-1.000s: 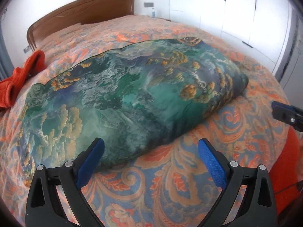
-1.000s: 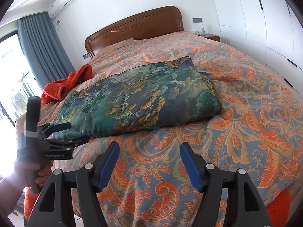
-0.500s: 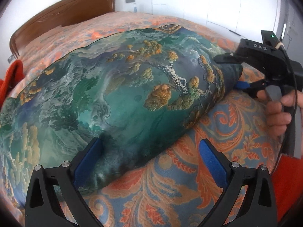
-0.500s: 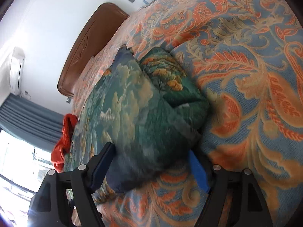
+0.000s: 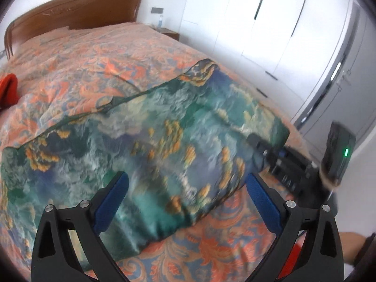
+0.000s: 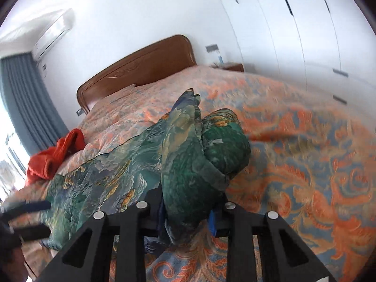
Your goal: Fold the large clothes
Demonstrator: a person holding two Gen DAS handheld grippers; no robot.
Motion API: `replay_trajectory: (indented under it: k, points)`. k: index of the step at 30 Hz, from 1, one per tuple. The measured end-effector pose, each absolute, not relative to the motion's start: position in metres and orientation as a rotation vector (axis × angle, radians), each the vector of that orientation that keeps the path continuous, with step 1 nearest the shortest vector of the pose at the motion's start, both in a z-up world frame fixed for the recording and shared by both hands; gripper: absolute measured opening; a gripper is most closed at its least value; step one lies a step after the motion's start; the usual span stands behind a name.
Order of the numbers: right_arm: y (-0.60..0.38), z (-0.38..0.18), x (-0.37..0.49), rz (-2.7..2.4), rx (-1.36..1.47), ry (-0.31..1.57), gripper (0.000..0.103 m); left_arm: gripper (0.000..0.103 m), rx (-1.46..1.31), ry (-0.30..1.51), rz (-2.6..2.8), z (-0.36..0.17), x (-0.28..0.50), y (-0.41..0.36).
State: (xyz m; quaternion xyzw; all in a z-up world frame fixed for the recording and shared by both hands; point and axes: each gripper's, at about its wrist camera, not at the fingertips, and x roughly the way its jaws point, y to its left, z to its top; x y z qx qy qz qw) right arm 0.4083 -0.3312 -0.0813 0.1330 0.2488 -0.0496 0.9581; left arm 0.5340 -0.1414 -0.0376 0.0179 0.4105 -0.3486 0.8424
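A large green and blue garment with a gold cloud print (image 5: 152, 141) lies folded on the bed. In the left wrist view my left gripper (image 5: 185, 195) is open, its blue pads on either side of the garment's near edge. My right gripper (image 6: 188, 218) is shut on the garment's right end (image 6: 195, 164) and holds it bunched and raised off the bedspread. The right gripper also shows in the left wrist view (image 5: 277, 157), at the garment's right end.
The bed has an orange and blue paisley bedspread (image 6: 305, 164) and a brown wooden headboard (image 5: 70, 14). A red cloth (image 6: 54, 157) lies on the bed's left side. White wardrobe doors (image 5: 270, 35) stand to the right. A grey curtain (image 6: 25, 103) hangs at the left.
My right gripper moved in to the garment's right end, closed on it and lifted it. My left gripper moved closer, over the garment's near edge, and stayed open.
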Motion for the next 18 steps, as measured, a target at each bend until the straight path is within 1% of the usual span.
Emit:
replay_trajectory:
  k: [3, 5, 8, 14, 18]
  points:
    - [-0.294, -0.062, 0.401, -0.07, 0.092, 0.451, 0.027, 0.101, -0.028, 0.93, -0.851, -0.01, 0.551, -0.158]
    - [-0.271, -0.053, 0.398, -0.046, -0.023, 0.414, 0.027, 0.101, -0.054, 0.976, -0.891, -0.002, 0.562, -0.167]
    - [-0.228, -0.045, 0.386, -0.004, -0.189, 0.365, 0.027, 0.101, -0.012, 0.994, -0.848, 0.006, 0.572, -0.178]
    - [-0.152, -0.058, 0.373, 0.036, -0.511, 0.298, 0.027, 0.101, 0.089, 1.016, -0.728, 0.006, 0.567, -0.174]
    - [-0.121, -0.068, 0.371, 0.048, -0.64, 0.271, 0.027, 0.101, 0.167, 1.011, -0.622, -0.002, 0.566, -0.164]
